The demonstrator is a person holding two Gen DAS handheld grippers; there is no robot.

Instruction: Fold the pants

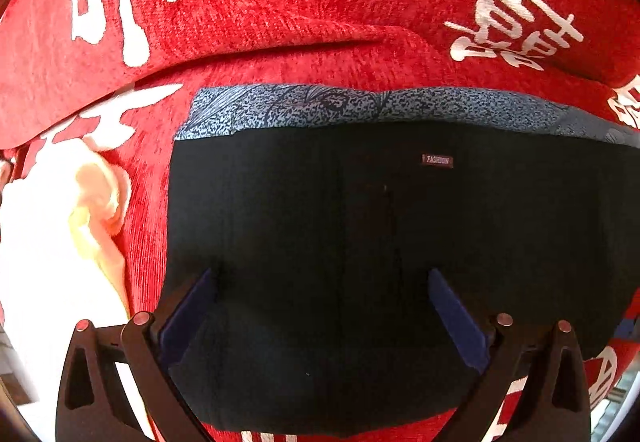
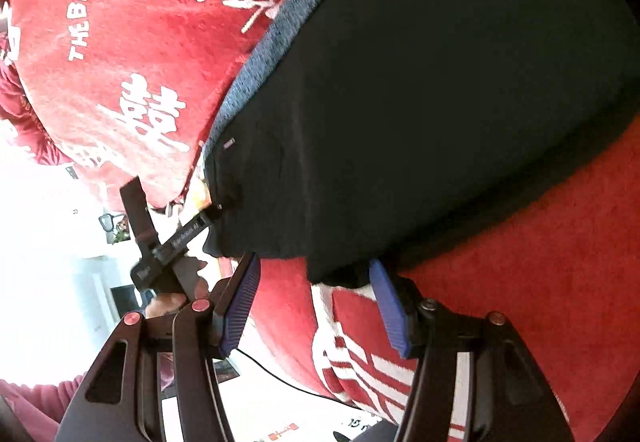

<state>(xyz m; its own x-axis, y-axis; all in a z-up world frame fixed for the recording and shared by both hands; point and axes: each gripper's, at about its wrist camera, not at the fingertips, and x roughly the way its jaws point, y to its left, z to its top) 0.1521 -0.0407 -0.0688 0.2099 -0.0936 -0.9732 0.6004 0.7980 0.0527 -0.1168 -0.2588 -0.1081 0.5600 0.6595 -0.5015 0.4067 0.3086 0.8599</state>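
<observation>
Black pants (image 1: 360, 242) with a blue patterned waistband (image 1: 360, 103) lie flat on a red cloth (image 1: 320, 1) with white lettering. Left gripper (image 1: 322, 282) and right gripper (image 2: 314, 274) hang over them, jaws apart, holding nothing.

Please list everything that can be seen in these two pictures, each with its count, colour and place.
pants: one, black, folded on the blanket, small label near the top edge
patterned layer: one strip, blue-grey, showing along the pants' far edge
blanket: one, red with white lettering, under the pants
left gripper: one, black with blue fingers, open over the pants
right gripper: one, same colours, open at the pants' near corner
hand: one, holding the left gripper
</observation>
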